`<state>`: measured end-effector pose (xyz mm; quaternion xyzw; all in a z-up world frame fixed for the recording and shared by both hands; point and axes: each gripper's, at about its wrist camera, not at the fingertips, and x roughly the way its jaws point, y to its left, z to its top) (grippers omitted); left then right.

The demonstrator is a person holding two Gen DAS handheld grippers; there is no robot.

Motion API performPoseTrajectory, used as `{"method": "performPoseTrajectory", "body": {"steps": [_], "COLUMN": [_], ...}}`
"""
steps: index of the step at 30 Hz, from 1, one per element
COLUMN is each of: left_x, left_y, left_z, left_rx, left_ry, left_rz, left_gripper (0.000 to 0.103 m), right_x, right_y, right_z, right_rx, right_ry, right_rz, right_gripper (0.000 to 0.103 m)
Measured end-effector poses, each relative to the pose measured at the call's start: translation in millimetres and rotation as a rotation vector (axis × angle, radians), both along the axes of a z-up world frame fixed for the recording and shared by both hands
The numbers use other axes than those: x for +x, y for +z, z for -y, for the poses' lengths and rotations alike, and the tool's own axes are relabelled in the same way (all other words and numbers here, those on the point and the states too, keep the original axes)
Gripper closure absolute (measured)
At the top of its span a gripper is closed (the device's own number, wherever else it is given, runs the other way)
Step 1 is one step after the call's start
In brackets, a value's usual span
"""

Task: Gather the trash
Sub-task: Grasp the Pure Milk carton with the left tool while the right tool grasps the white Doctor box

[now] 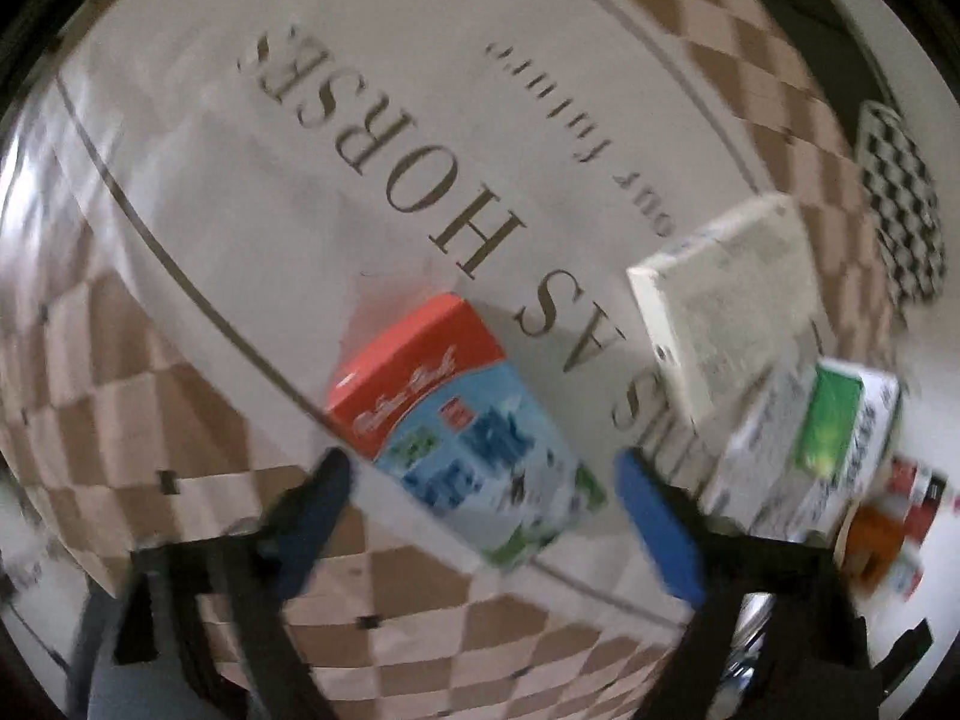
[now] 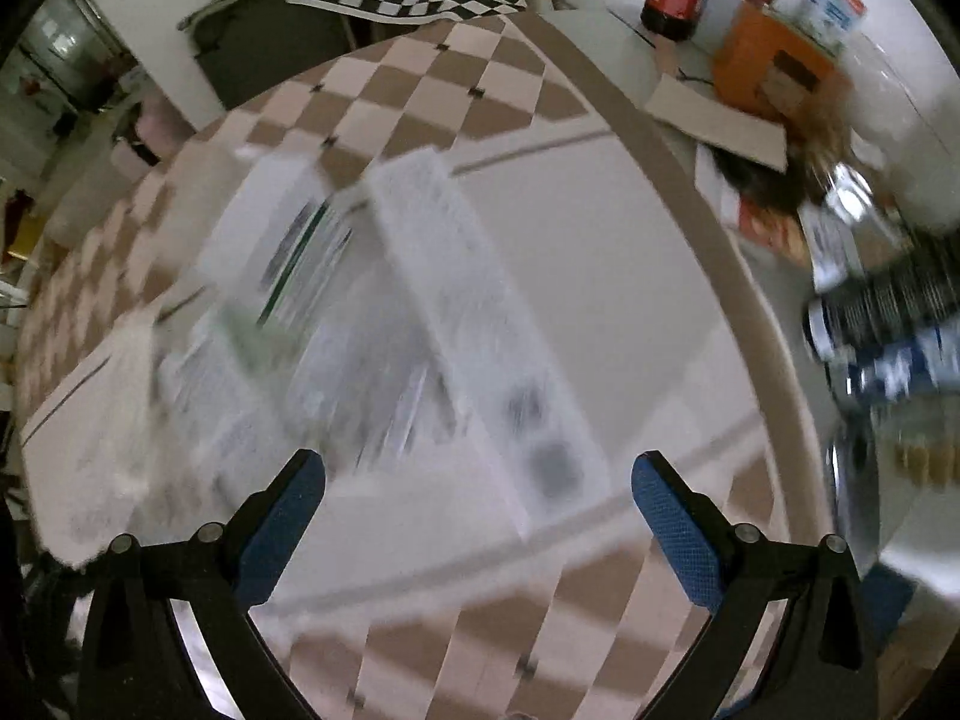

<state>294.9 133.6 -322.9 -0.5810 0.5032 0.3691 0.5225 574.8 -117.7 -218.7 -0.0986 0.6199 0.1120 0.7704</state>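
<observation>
While both grippers' fingers are wide apart and hold nothing, the left gripper (image 1: 480, 480) should slide straight around the red-and-blue carton (image 1: 462, 426), then squeeze gently.

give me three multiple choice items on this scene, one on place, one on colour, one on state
1. Where is the red-and-blue carton relative to the left tongs?
A. between the open fingers
B. behind the camera
C. under the white box

2. What colour is the rug's checker border?
A. green and white
B. brown and pale
C. red and black

3. The right tongs are:
A. shut on a bottle
B. shut on a box
C. open, holding nothing

Answers: 1 A, the carton lies in the gap; 2 B, brown and pale squares; 3 C, fingers spread.
</observation>
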Motion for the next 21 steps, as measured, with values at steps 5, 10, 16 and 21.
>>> {"method": "performPoseTrajectory", "body": {"steps": [5,10,16,21], "left_x": [-1.6,8.3,10.2,-1.4], "left_y": [3.0,10.0,11.6,-5.4], "left_z": [7.4,25.7,72.3,80.2], "left_rx": [0.076,0.176,0.237,0.196], "left_ry": [-0.016,-0.273,-0.595,-0.561], "left_rz": [-0.035,-0.086,-0.096,-0.089], "left_gripper": [0.045,0.047,0.047,0.047], "right_x": [46.5,58.3,32.4,-3.5], "right_y": [-26.3,-42.2,-44.7,-49.7], "right_z": [-14.5,-19.5,14.3,31.7], "right_rx": [-0.007,-0.001,0.002,-0.043], "right_ry": [0.003,0.019,0.008,0.046], "right_rz": [-0.035,-0.073,-0.172,-0.194], "right_gripper": [0.006,0.043,0.045,0.046]}}
